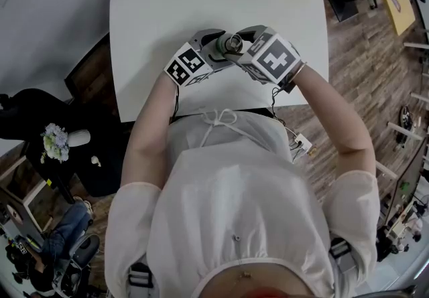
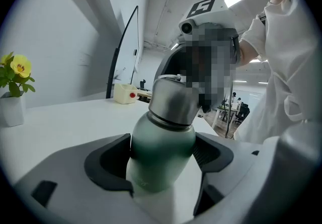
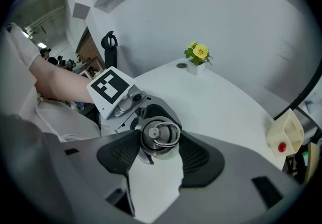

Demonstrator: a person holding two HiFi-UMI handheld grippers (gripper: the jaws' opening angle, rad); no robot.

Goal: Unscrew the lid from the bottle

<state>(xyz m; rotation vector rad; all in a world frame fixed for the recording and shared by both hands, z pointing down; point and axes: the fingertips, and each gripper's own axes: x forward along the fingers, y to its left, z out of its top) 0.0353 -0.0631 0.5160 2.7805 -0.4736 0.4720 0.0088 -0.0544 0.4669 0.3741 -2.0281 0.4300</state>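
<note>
Here the left gripper (image 2: 163, 160) clamps the tilted, neck-up green metal bottle (image 2: 162, 140); the right gripper (image 3: 158, 153), jaws half-spread, seemingly pinches its steel lid (image 3: 160, 136).

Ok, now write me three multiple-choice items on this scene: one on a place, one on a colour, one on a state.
1. Where does the flower pot stand?
A. At a far corner of the table
B. On the floor
C. Between the claws

2. What colour is the body of the bottle?
A. Red
B. Green
C. Blue

3. What is the right claw doing?
A. Lying on its side on the table
B. Hanging open over bare table
C. Closed on the bottle's lid from above

Key:
1 A, the head view shows the pot at the table's far left corner.
2 B, the left gripper view shows the body green below a steel lid.
3 C, the right gripper view looks down on the lid with a pad against either side.
</note>
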